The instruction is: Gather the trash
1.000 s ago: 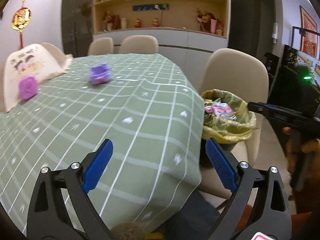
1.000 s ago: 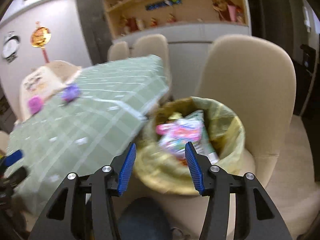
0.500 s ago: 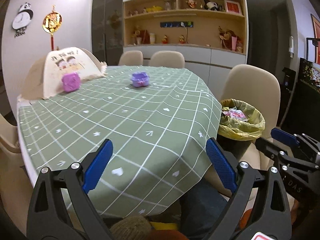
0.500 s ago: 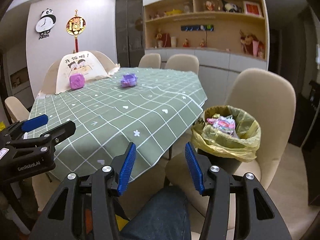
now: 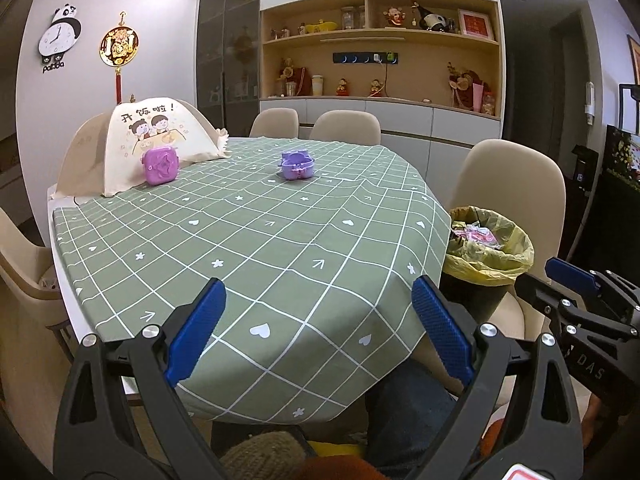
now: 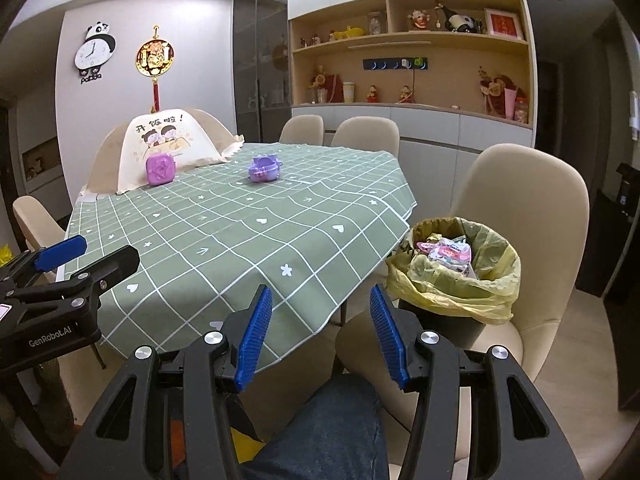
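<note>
A soft matt cloth in green check [image 5: 256,240] drapes the tabletop, wrinkling where it hangs over the edge. On it, the two purple boxes [image 5: 161,165] [image 5: 297,164] look like smooth, slightly glossy plastic. Beside the cloth's hanging corner, the bin's liner [image 6: 452,292] is thin, crinkled yellow plastic film with shiny printed wrappers [image 6: 448,252] inside. The left claw [image 5: 316,330] and right claw [image 6: 320,336] are matt black plastic with silver metal rivets and blue ribbed pads [image 5: 442,328] (rubbery-looking). The chair [image 6: 524,200] behind the bin has a smooth beige matt covering.
</note>
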A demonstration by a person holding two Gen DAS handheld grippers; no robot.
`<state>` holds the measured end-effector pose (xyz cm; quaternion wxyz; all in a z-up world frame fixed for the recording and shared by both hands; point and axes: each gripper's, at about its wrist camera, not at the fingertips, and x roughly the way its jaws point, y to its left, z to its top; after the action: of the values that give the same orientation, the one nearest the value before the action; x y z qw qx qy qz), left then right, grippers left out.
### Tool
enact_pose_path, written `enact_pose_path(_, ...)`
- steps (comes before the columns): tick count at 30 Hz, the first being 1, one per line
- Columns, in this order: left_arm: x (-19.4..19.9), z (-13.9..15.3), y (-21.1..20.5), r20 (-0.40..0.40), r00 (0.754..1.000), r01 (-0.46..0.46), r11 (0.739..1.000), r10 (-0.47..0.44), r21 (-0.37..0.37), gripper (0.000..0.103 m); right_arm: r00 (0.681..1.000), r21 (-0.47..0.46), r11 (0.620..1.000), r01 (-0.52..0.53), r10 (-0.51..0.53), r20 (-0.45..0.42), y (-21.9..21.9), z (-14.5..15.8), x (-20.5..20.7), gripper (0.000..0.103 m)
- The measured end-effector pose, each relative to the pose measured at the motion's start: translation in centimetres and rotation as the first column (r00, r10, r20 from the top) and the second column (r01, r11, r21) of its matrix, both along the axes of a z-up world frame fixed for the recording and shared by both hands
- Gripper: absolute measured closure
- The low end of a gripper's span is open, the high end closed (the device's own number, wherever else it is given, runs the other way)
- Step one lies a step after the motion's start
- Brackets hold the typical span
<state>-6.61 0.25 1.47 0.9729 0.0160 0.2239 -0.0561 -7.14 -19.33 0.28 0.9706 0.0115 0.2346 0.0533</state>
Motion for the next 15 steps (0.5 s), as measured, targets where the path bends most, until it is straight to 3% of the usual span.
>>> enact_pose_path(15, -0.09, -0.05, -0.55, 0.001, 1.0, 0.013, 1.0, -0.013, 0.019, 0.014, 1.0, 0.007, 1.0, 0.002, -0.002, -0.002, -0.09, -0.03, -0.17, 0.055)
